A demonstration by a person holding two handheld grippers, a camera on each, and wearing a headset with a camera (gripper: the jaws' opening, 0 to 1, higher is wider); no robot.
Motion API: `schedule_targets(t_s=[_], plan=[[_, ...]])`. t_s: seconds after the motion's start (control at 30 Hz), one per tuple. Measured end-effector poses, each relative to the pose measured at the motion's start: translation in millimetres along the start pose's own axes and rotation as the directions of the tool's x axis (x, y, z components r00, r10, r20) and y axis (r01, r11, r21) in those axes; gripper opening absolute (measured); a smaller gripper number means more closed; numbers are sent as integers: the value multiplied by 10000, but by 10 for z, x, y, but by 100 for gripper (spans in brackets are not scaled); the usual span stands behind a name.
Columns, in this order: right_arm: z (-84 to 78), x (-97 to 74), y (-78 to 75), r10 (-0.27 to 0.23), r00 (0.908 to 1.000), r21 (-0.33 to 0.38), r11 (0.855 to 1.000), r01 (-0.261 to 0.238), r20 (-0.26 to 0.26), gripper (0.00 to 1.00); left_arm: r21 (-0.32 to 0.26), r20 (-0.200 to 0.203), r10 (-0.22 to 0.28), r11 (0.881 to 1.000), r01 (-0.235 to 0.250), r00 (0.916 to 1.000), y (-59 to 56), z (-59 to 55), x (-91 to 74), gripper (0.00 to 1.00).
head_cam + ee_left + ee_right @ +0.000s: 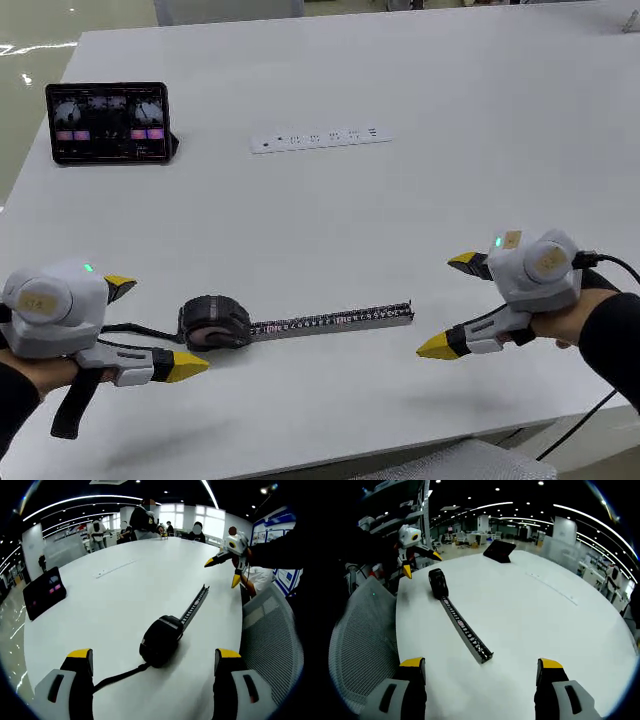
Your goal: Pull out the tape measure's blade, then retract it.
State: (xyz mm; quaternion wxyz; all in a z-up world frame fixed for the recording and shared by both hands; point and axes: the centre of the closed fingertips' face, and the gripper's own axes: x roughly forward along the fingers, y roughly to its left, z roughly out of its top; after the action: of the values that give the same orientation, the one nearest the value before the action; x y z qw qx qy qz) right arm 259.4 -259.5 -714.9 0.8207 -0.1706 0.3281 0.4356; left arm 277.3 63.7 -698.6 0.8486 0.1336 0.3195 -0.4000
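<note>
A black tape measure lies on the white table, its blade drawn out to the right and resting flat. My left gripper stands open just left of the case, jaws on either side of its strap; the case sits ahead between the yellow tips. My right gripper is open a short way right of the blade's end, holding nothing. In the right gripper view the blade runs away to the case, its hooked end nearest the jaws.
A dark tablet stands at the far left of the table. A white power strip lies at the back middle. A mesh chair sits at the near table edge. People stand at the far end.
</note>
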Motion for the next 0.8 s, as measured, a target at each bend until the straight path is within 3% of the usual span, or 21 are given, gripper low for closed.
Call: schedule_targets(t_s=[0.2,0.33,0.53,0.8], plan=[[-152,-148,-58,-624,9979,583,9964,614,161,99,-759,55,386,9964,-381,9992,16,-143,-116,99],[-280,-232,-89,-867,9962,886,9924,857,69,99,-823,195,816,9934,-797,9965,49,-220,-187,99],[-404,-379,-97,-1126,9936,1281,9856,1101,127,99,-1134,147,951,9892,-928,9954,38,-375,-283,99],[-546,-511,-92,-1357,9906,1481,9801,1319,158,99,-1140,69,1233,9860,-1217,9923,65,-551,-401,99]])
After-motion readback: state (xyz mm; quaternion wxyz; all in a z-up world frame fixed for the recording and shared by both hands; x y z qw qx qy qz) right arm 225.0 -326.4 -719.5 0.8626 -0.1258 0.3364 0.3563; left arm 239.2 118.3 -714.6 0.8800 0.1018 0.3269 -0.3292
